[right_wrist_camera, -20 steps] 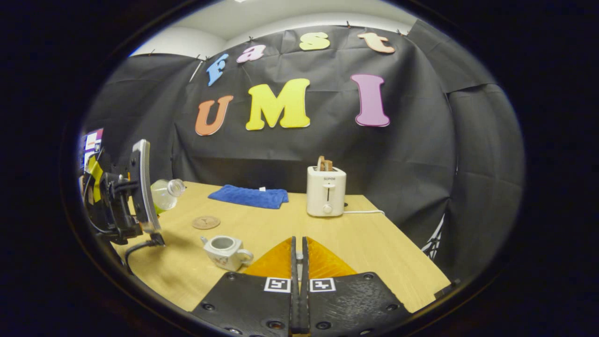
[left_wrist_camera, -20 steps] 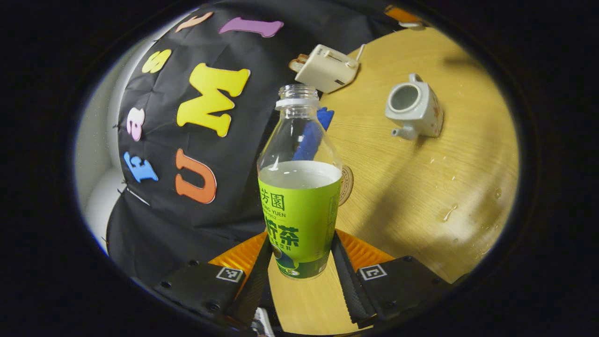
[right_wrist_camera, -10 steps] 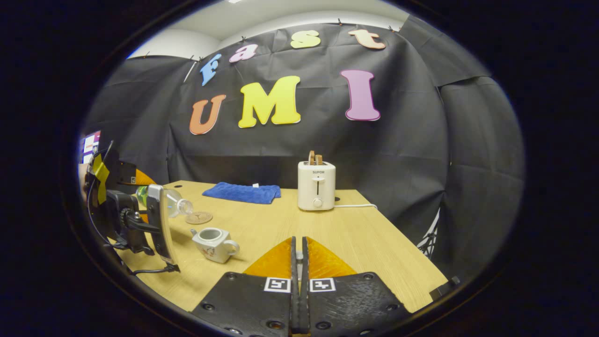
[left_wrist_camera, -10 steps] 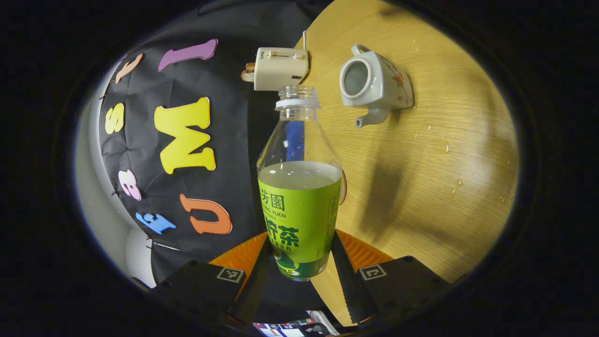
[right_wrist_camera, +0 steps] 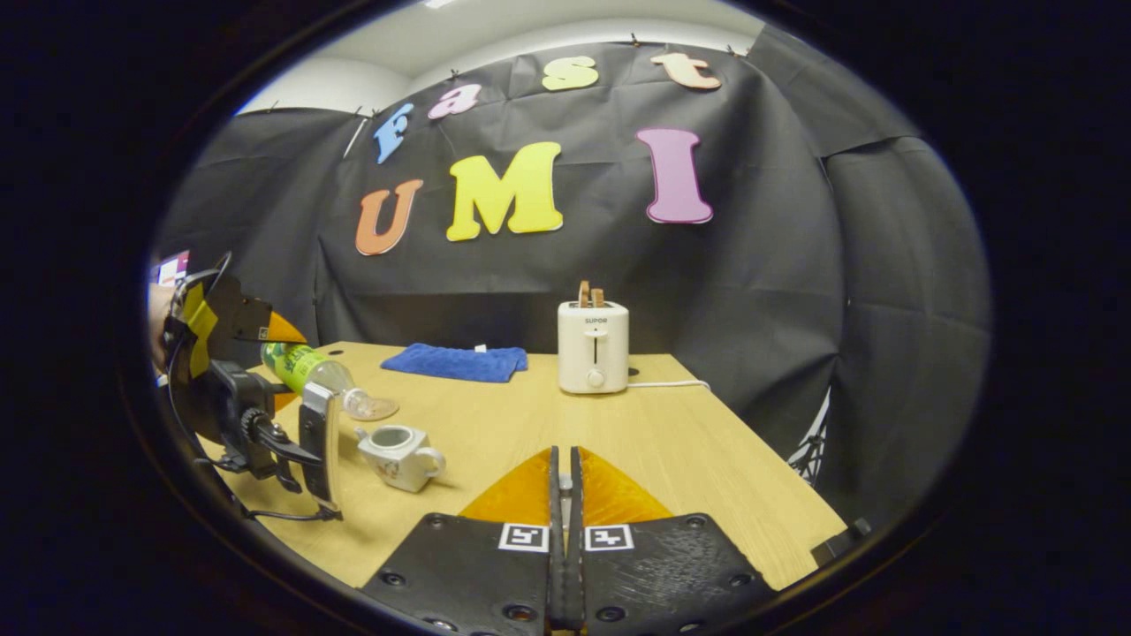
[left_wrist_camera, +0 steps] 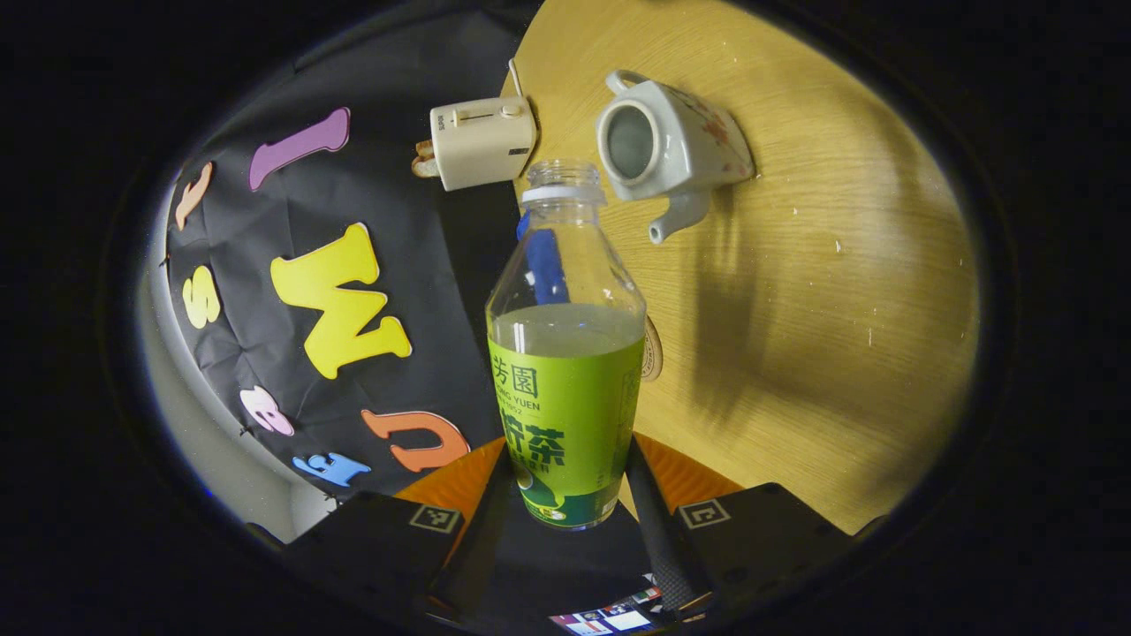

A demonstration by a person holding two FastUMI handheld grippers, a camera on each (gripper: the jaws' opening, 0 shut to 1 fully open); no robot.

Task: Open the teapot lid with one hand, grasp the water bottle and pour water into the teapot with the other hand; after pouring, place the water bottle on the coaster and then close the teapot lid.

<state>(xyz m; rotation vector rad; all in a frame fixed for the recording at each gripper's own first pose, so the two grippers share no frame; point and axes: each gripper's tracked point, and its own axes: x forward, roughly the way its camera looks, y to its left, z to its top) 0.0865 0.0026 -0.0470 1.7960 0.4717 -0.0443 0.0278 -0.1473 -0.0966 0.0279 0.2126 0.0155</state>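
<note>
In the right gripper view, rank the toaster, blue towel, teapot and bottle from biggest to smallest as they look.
1. Towel, widest.
2. Toaster, close behind.
3. Bottle and teapot look alike; the bottle is partly hidden, and distances from the camera differ, so true sizes stay unsure.

The water bottle [left_wrist_camera: 565, 353] between my left tongs is clear plastic with a white neck ring and a bright green label printed in darker green and white. The teapot [left_wrist_camera: 669, 141] is white with small reddish flower marks on its side. My table [left_wrist_camera: 822, 291] is pale yellow wood grain. Far off sit a cream toaster [right_wrist_camera: 593, 346], a deep blue cloth [right_wrist_camera: 458, 361] and a tan coaster [right_wrist_camera: 377, 408].
</note>
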